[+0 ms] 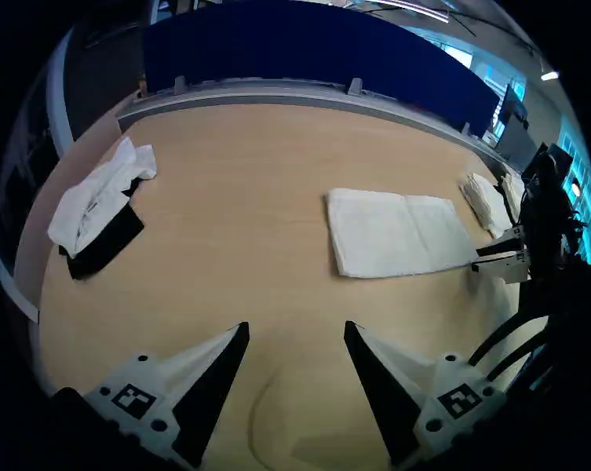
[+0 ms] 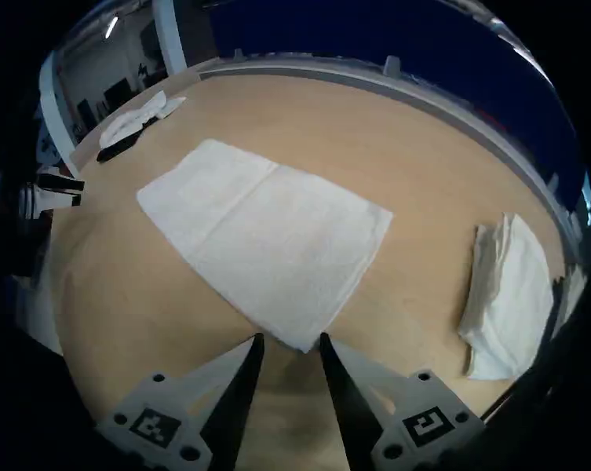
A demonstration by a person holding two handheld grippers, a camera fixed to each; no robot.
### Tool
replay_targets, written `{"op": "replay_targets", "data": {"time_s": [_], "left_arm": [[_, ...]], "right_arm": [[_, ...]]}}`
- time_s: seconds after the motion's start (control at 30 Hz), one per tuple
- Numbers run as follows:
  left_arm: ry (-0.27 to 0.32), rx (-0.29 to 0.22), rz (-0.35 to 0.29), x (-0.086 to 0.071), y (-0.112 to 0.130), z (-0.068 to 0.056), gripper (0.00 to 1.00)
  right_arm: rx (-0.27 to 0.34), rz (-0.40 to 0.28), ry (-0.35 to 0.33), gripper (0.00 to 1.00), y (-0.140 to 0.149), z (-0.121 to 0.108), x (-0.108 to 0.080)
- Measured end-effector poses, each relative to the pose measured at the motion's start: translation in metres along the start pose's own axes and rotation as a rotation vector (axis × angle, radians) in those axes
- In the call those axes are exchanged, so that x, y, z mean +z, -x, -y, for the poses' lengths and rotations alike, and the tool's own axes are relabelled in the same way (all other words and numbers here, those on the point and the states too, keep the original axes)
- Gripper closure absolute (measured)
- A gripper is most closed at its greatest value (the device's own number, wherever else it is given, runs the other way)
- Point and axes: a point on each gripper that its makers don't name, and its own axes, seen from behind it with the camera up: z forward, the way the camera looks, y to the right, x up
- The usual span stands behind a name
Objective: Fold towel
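A: Where was the towel [image 2: 271, 243]?
B: Flat on the table [image 1: 240, 149] — its corner at 6 o'clock, between the parted tips of the right gripper [image 2: 289, 338]. Left gripper [image 1: 295, 326] gaped wide, holding nothing.

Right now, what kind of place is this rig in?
Probably an open-plan office: a long wooden desk with a blue partition screen along its far edge, what look like monitors beyond it, and ceiling strip lights.

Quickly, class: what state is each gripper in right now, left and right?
Left gripper: open, holding nothing, over the table.
Right gripper: open, the towel corner between its fingers, not clamped.
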Motion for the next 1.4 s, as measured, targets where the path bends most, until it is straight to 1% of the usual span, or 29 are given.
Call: {"op": "replay_targets", "data": {"time_s": [0.07, 0.2, 0.27, 0.33, 0.4, 0.47, 0.77, 1.0, 1.17, 1.4], "left_arm": [[0.000, 0.000, 0.000, 0.000, 0.001, 0.000, 0.11], [-0.001, 0.000, 0.005, 0.000, 0.003, 0.001, 0.11], [-0.002, -0.003, 0.011, 0.000, 0.005, 0.001, 0.10], [-0.002, -0.006, 0.014, 0.000, 0.006, 0.002, 0.10], [-0.001, -0.009, 0.015, 0.001, 0.007, 0.002, 0.10], [-0.001, -0.010, 0.016, 0.001, 0.007, 0.003, 0.11], [0.004, -0.005, 0.015, 0.000, 0.005, 0.000, 0.10], [0.002, -0.012, 0.012, -0.004, 0.005, 0.001, 0.11], [-0.001, -0.016, 0.004, -0.008, 0.003, 0.004, 0.11], [-0.011, -0.024, -0.017, -0.014, 0.000, 0.009, 0.11]], "right_arm": [[0.001, 0.000, 0.007, 0.56, 0.001, -0.002, 0.001], [-0.002, -0.003, 0.019, 0.75, 0.001, -0.005, 0.000], [-0.001, -0.001, 0.020, 0.77, 0.003, -0.006, 0.000], [-0.002, -0.001, 0.020, 0.82, 0.003, -0.006, -0.001], [-0.003, -0.004, 0.022, 0.91, 0.002, -0.006, -0.002], [-0.007, -0.010, 0.034, 0.95, 0.000, -0.008, -0.003], [-0.004, -0.030, 0.038, 0.96, -0.009, -0.008, -0.009], [0.001, -0.083, 0.041, 0.96, -0.034, -0.006, -0.023], [-0.033, -0.129, 0.036, 0.96, -0.066, 0.001, -0.038], [-0.121, -0.179, 0.032, 0.96, -0.114, 0.019, -0.056]]}}
